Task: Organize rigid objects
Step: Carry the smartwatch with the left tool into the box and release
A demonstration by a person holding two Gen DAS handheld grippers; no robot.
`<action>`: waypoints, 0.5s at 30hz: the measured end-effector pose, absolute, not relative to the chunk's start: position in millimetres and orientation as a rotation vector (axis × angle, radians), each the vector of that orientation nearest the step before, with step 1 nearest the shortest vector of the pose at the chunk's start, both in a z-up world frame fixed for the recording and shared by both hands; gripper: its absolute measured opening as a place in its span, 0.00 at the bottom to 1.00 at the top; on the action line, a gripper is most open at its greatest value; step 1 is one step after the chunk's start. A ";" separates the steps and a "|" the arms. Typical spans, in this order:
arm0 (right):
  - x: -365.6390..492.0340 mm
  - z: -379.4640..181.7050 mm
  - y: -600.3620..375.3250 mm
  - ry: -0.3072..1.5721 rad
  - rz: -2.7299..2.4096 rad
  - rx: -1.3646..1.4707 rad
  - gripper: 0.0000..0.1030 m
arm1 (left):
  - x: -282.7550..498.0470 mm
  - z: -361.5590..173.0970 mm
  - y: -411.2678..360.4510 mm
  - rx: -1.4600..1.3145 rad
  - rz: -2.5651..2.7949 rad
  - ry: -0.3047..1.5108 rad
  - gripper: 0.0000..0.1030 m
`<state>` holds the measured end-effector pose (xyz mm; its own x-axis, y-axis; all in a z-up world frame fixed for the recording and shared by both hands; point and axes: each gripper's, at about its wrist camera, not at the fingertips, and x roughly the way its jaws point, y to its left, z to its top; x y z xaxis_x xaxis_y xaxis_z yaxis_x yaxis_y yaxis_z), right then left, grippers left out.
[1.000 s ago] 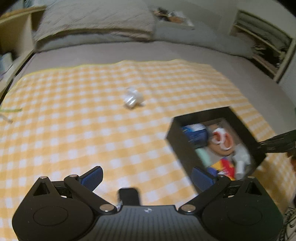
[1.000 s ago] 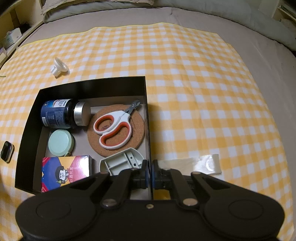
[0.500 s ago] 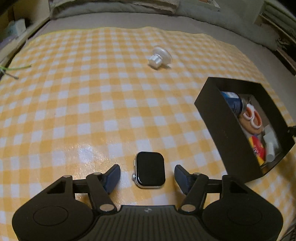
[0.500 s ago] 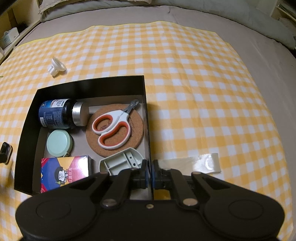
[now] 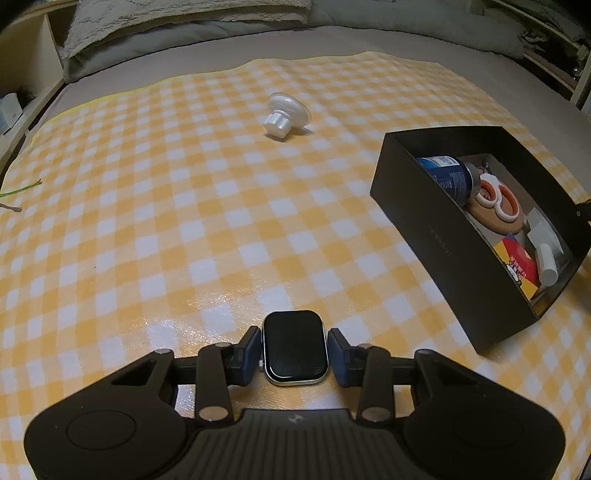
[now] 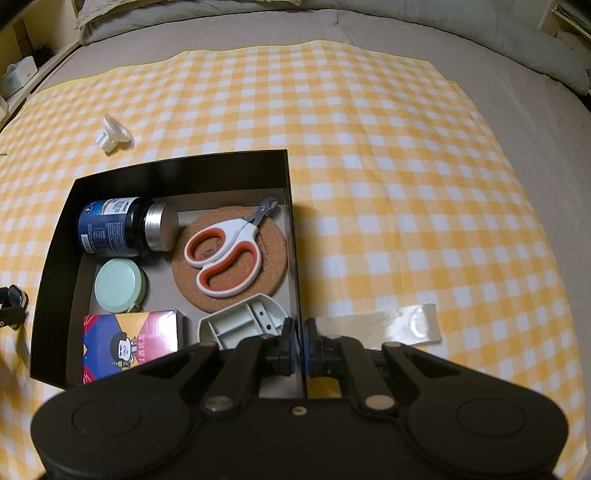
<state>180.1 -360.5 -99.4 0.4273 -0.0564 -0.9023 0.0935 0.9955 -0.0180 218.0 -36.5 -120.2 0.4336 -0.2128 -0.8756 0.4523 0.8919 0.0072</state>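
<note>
A black smartwatch body (image 5: 294,346) lies on the yellow checked cloth. My left gripper (image 5: 293,350) has its blue pads against both sides of the watch, shut on it. A black box (image 6: 173,173) holds a blue bottle (image 6: 110,227), scissors (image 6: 225,251) on a cork coaster, a mint round tin (image 6: 117,285), a colourful pack (image 6: 129,343) and a grey plastic part (image 6: 243,325). My right gripper (image 6: 300,349) is shut on the box's right wall. A white knob-like piece (image 5: 284,116) lies loose on the cloth; it also shows in the right wrist view (image 6: 112,133).
A strip of clear tape (image 6: 388,325) lies on the cloth right of the box. The cloth covers a grey bed with pillows (image 5: 177,22) at the back. Shelves stand at the far left and far right.
My left gripper has come down over the watch and closed from wide open until its pads touch the watch's sides. My right gripper has stayed shut on the box wall.
</note>
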 end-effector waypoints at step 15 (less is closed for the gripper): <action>180.2 -99.3 -361.1 1.126 -0.095 0.034 0.05 | 223.2 -63.0 -52.9 0.016 -0.512 0.959 0.39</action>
<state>180.2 -361.0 -99.3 0.4267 -0.0590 -0.9024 0.0935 0.9954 -0.0209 223.2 -52.9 -63.0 0.4650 -0.4097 -0.7848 0.4233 0.8814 -0.2094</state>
